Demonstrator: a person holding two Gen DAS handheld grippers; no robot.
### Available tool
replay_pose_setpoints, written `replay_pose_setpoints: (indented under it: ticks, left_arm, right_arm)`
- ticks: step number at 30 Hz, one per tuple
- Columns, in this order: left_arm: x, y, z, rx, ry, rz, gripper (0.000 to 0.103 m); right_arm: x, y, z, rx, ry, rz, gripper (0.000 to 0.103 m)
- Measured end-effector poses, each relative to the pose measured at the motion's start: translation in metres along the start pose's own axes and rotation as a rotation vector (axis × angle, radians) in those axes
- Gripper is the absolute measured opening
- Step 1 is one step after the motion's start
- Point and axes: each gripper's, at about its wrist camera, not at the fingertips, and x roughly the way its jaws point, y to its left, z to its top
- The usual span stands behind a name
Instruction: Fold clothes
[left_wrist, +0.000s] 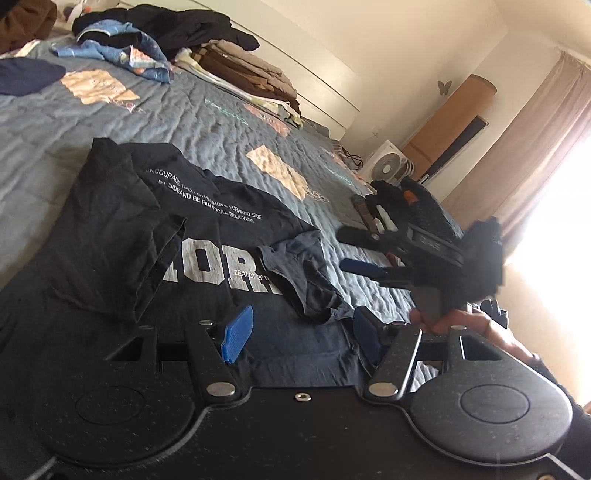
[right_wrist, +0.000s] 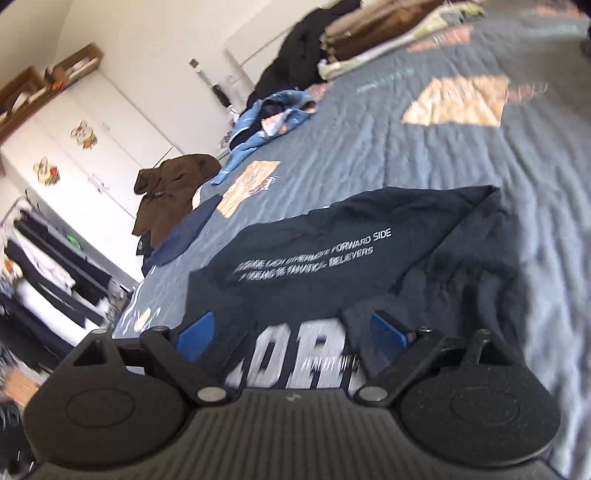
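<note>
A black T-shirt (left_wrist: 207, 236) lies part-folded on the quilt (left_wrist: 207, 122). Folded stacks (left_wrist: 243, 70) and loose clothes (left_wrist: 122, 48) sit beyond. Left gripper (left_wrist: 301, 332) and right gripper (right_wrist: 291, 328) gape, holding nothing.

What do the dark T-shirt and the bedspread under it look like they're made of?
T-shirt: soft knit, probably cotton jersey; matte, it creases and drapes limply, and the white lettering looks printed on and slightly cracked. Bedspread: quilted woven fabric, likely cotton or a blend; matte blue-grey with puckered stitch ridges and printed patches. Exact fibres can't be told from these views.

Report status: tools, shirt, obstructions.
Left tool open, right tool open, both empty. Black T-shirt half-folded on bedspread. Nothing blocking.
</note>
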Motion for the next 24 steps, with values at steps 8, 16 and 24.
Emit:
replay_pose_setpoints:
  ticks: [8, 16, 24]
  left_arm:
    - [-0.046, -0.045, -0.023, 0.124, -0.008, 0.04, 0.06]
    - [-0.173, -0.085, -0.007, 0.423, -0.048, 0.199, 0.06]
    - [-0.308, -0.097, 0.007, 0.626, -0.055, 0.312, 0.078]
  right_arm:
    - [-0.119, 0.061, -0.089, -0.131, 0.009, -0.141, 0.093]
    - [-0.195, 0.096, -0.15, -0.19, -0.03, -0.2, 0.093]
    - [-0.254, 0.121, -0.181, -0.259, -0.067, -0.225, 0.094]
